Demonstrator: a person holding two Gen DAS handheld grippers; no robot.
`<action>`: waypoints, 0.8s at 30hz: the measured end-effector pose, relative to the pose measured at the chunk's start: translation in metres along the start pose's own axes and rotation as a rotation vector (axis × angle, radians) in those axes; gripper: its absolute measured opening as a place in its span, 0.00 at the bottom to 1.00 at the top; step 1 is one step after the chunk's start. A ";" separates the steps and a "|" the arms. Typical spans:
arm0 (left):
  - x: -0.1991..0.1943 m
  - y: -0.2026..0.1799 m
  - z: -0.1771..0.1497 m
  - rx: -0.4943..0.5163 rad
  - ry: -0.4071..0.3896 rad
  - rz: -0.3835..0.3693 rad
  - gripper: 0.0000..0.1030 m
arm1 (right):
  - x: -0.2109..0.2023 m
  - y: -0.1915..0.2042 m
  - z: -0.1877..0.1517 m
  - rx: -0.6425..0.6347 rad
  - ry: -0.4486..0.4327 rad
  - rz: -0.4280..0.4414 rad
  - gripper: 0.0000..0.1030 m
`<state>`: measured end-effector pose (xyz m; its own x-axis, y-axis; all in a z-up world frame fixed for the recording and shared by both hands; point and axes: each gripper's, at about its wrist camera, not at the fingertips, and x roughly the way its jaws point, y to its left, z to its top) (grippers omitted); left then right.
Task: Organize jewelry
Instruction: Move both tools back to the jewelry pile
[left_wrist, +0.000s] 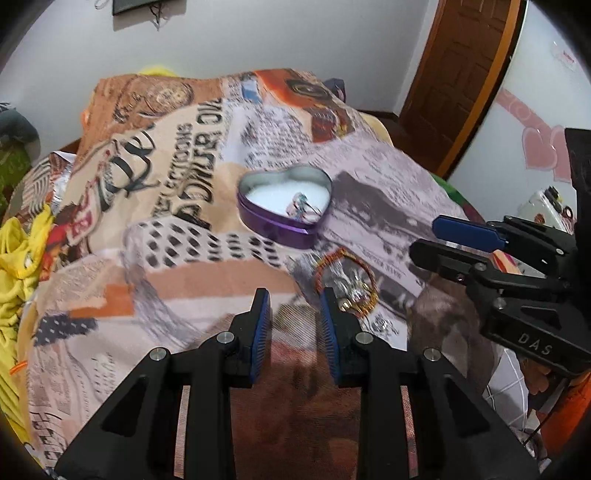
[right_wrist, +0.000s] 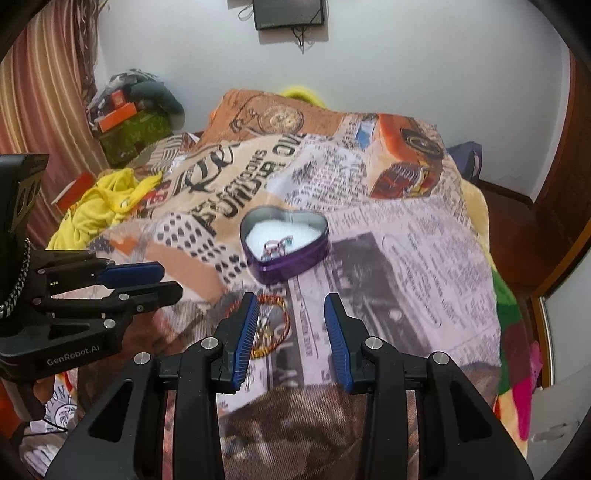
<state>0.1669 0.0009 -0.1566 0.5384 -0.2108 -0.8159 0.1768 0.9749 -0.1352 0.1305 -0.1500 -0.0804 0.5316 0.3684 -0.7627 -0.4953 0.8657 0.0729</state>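
A purple heart-shaped tin (left_wrist: 273, 227) (right_wrist: 291, 267) lies open on the printed blanket, white inside, with a small piece of jewellery (left_wrist: 301, 208) (right_wrist: 275, 247) in it. Nearer than the tin lies a red-gold cord bracelet (left_wrist: 334, 255) (right_wrist: 286, 321) with small metal pieces (left_wrist: 354, 293) inside its loop. My left gripper (left_wrist: 293, 299) (right_wrist: 170, 280) hovers just left of the bracelet, open, nothing between its fingers. My right gripper (right_wrist: 291, 301) (left_wrist: 428, 238) hovers just right of it, open and empty; its left finger hides part of the loop.
The newspaper-print blanket (right_wrist: 406, 258) covers a bed. Yellow cloth (right_wrist: 103, 206) is bunched at its left edge, with boxes (right_wrist: 129, 136) stacked in the far left corner by a curtain. A wooden door (left_wrist: 454, 81) stands at the right.
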 end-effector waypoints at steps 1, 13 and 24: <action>0.004 -0.003 -0.001 0.006 0.009 -0.002 0.26 | 0.003 -0.001 -0.003 0.005 0.011 0.003 0.33; 0.037 -0.013 0.008 0.028 0.024 -0.004 0.26 | 0.015 -0.015 -0.025 0.045 0.066 -0.021 0.33; 0.069 -0.015 0.020 0.049 0.083 -0.033 0.19 | 0.025 -0.021 -0.028 0.065 0.081 -0.004 0.33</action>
<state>0.2179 -0.0293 -0.2002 0.4614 -0.2341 -0.8557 0.2343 0.9625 -0.1369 0.1352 -0.1685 -0.1186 0.4746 0.3385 -0.8125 -0.4460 0.8883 0.1096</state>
